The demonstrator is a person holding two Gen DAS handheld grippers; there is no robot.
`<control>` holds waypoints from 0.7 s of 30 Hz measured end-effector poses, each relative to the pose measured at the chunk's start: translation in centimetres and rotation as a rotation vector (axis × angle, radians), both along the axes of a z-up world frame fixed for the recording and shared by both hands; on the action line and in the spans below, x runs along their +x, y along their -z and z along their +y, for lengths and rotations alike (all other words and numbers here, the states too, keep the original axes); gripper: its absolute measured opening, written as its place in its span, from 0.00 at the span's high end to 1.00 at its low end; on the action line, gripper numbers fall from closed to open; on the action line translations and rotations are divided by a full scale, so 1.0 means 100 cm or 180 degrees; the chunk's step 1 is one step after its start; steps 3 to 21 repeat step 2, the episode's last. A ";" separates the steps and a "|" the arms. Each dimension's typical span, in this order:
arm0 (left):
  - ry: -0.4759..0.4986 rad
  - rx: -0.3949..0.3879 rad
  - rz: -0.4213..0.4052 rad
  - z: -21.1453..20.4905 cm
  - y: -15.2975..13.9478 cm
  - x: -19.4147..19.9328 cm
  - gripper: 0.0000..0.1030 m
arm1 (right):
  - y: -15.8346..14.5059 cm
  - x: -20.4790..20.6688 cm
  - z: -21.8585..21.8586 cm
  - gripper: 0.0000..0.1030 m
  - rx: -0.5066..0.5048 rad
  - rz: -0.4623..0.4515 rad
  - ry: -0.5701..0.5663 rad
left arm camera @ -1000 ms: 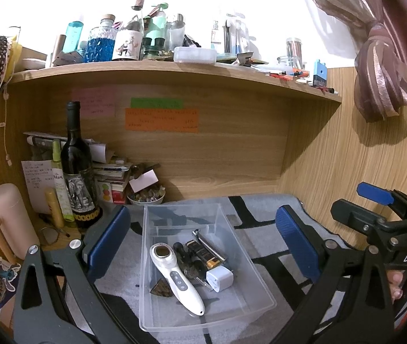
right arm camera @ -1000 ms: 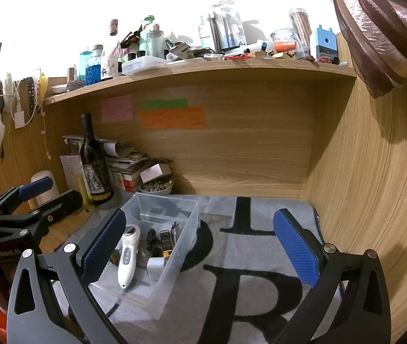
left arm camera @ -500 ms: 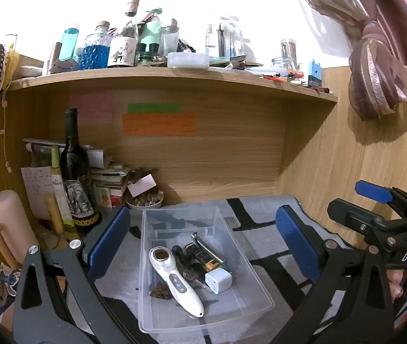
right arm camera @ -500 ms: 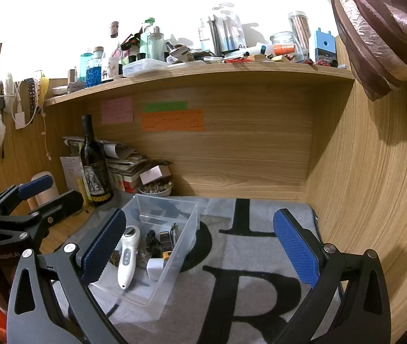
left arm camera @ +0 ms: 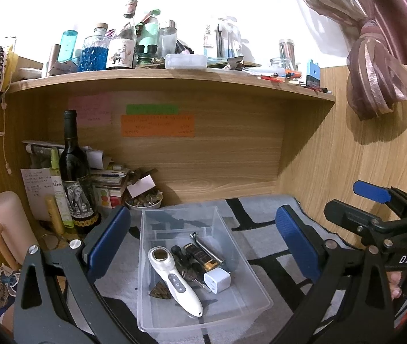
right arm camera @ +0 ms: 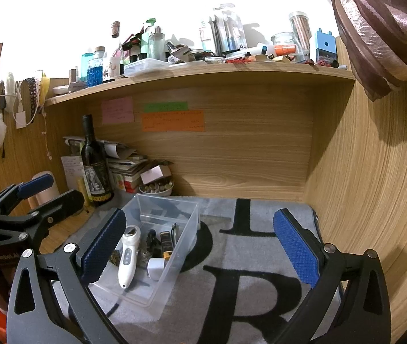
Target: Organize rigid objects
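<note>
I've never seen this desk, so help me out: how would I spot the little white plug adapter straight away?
Find the clear plastic bin on the grey rug. Among the jumble inside it, the white plug adapter lies beside the long white handheld device. It is the only small white cube, with slots in its face.

The left wrist camera looks forward and slightly down, straight over the clear bin [left arm camera: 200,261] lying close below it. The right wrist camera faces the same wooden alcove from further right, with the bin [right arm camera: 157,246] at lower left. Both views share the wine bottle [left arm camera: 74,172] and cluttered shelf [right arm camera: 203,71].
</note>
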State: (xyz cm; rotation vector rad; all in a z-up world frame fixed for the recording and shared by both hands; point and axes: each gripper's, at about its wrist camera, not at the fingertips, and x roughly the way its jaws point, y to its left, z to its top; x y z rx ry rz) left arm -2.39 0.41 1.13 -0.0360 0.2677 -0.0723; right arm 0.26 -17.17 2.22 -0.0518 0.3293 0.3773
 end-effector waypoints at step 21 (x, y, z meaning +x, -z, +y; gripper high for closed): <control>-0.0004 -0.0017 0.0014 0.000 0.000 0.001 0.00 | 0.000 0.000 0.000 0.00 0.0000 -0.0002 0.0000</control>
